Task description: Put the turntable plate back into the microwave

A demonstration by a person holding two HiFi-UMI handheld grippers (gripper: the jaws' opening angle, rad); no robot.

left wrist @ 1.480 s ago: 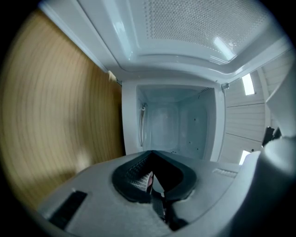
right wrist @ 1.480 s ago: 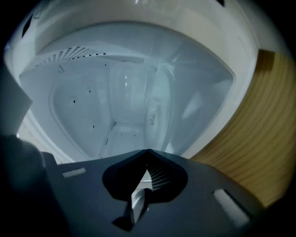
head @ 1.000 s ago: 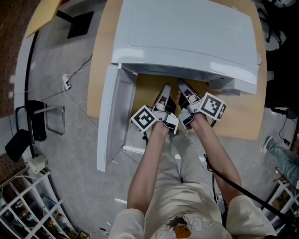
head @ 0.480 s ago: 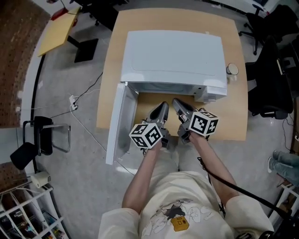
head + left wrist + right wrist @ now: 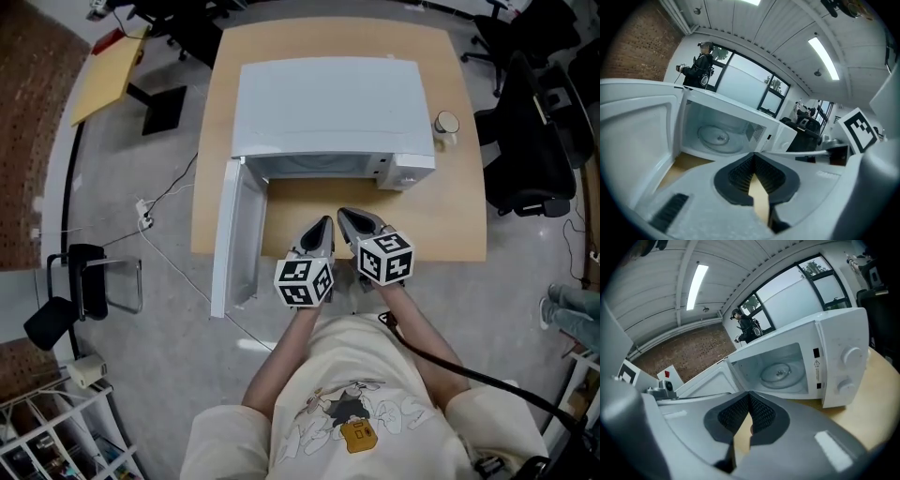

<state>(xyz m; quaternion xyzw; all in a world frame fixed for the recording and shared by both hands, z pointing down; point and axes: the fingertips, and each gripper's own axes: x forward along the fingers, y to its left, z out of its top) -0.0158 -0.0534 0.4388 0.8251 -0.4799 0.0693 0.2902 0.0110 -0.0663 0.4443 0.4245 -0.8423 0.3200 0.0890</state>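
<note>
Left gripper [image 5: 322, 227] and right gripper [image 5: 349, 217] are clamped on nothing, plate [image 5: 716, 137] inside the microwave [image 5: 328, 103]; the open door [image 5: 228, 239] could be knocked by a careless swing.

Wears a cream short-sleeved T-shirt [image 5: 347, 412] with a cartoon print on the chest. Shows a grey left gripper [image 5: 325, 223] and right gripper [image 5: 344, 214], each with a black-and-white marker cube and black ribbed fingers [image 5: 738, 176]. Has a black cable [image 5: 441, 362] alongside the right sleeve.

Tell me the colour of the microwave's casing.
White; the microwave shows best in the head view.
</note>
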